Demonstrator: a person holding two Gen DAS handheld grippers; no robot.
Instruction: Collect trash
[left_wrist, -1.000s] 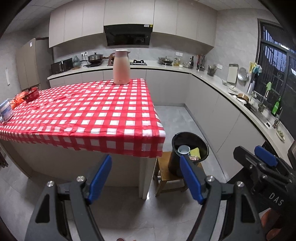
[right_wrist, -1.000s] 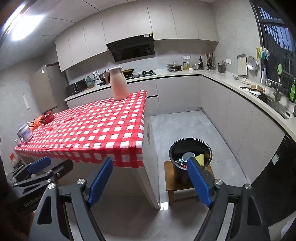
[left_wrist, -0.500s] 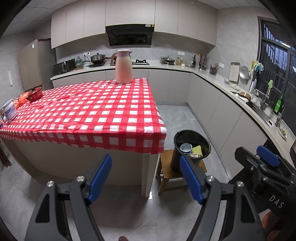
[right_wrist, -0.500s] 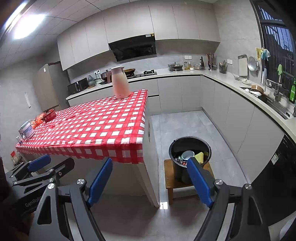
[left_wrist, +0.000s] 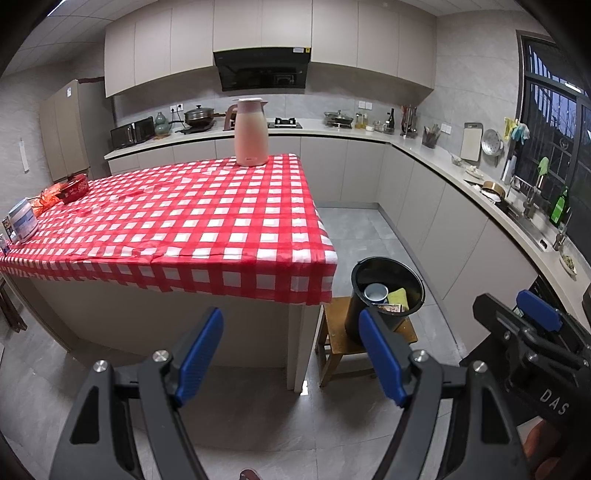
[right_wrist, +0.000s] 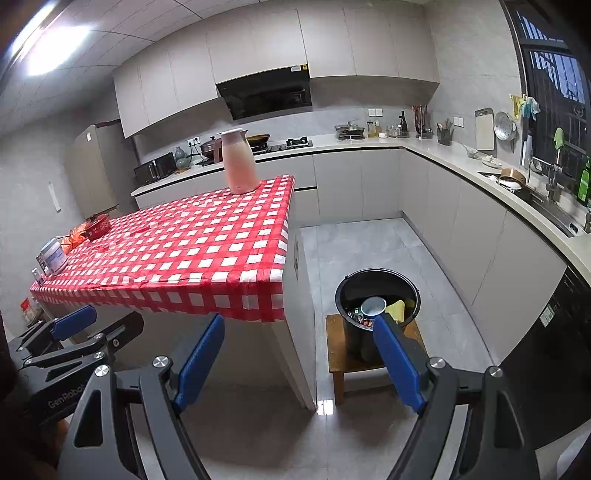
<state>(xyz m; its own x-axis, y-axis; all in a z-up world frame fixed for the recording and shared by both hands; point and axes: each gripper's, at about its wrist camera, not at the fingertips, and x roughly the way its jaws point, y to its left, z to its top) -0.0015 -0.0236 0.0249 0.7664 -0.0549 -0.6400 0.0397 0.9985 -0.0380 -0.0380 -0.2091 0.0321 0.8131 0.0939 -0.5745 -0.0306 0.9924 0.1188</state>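
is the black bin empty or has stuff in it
Has stuff in it: the bin on the stool holds a cup, yellow item and wrappers.

Grey kitchen: the checkered surface (left_wrist: 192, 218) sits mid-floor (left_wrist: 354, 236), pale cabinets (left_wrist: 258, 37) and black hood (left_wrist: 262, 72) behind it, dark window (left_wrist: 550, 122) off right.

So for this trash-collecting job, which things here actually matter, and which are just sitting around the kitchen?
Part of the job:
- black bin on the wooden stool, already holding a cup and wrappers
- left gripper and right gripper, both open and empty

Just lying about:
- pink jug on the checked tablecloth
- red bowl and white tub at the table's far end
- pots on the counter
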